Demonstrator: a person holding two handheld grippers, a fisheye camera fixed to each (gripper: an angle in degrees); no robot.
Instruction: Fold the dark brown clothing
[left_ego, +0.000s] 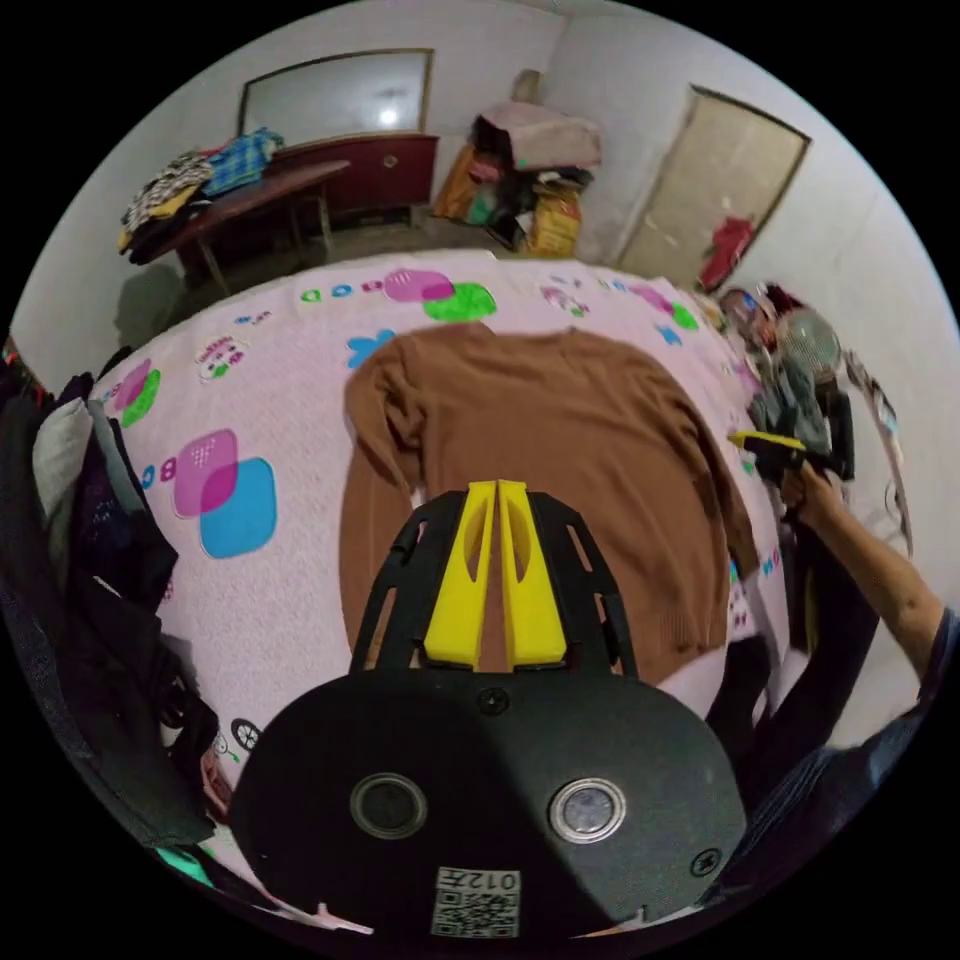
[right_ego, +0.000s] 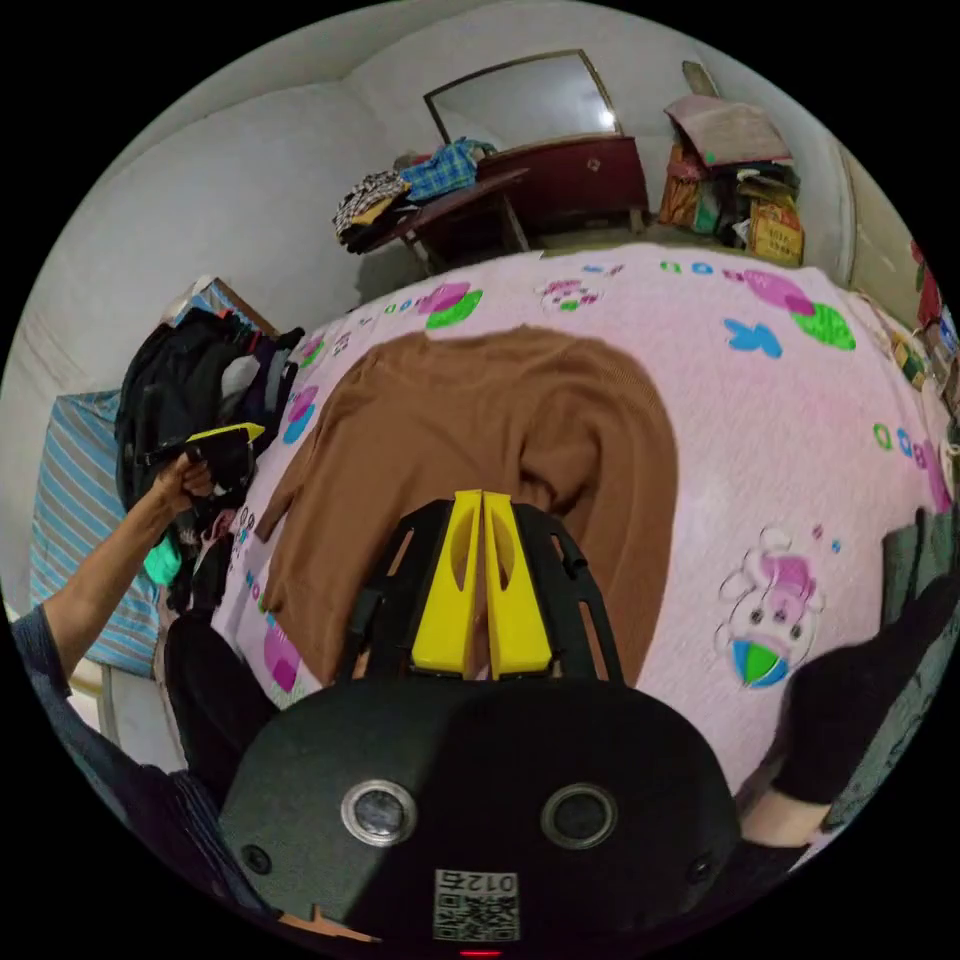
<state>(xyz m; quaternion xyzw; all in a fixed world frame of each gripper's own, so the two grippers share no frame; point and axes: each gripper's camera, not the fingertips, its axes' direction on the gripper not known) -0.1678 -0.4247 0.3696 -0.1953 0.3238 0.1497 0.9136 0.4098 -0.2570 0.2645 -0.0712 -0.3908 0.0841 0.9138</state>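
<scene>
Brown sweater (left_ego: 560, 470) is lying flat on the pink bedspread (left_ego: 260, 600), front mostly spread out, one sleeve already folded in across the body on the clothes-heap side, the other sleeve trailing along the sweater's opposite edge. Going left to right with the sweater as reference: the dark clothes heap (left_ego: 90, 560) is sitting just beside its left edge, the left gripper (left_ego: 497, 575) is hovering above its hem end with jaws pressed together on nothing, and the right gripper (left_ego: 765, 440) is hanging just off its right edge, also clenched empty in its own view (right_ego: 482, 580). In the right gripper view the left gripper (right_ego: 225, 432) is showing over by the heap, well off the sweater (right_ego: 480, 440). Risks as I'm reading them: both claws are needing to open before any pinch, otherwise they're just shoving the knit and bunching it; the bedspread is soft, so a deep pinch is likely grabbing bedspread along with sweater; dragging the loose sleeve across could be pulling the folded one out of place.
</scene>
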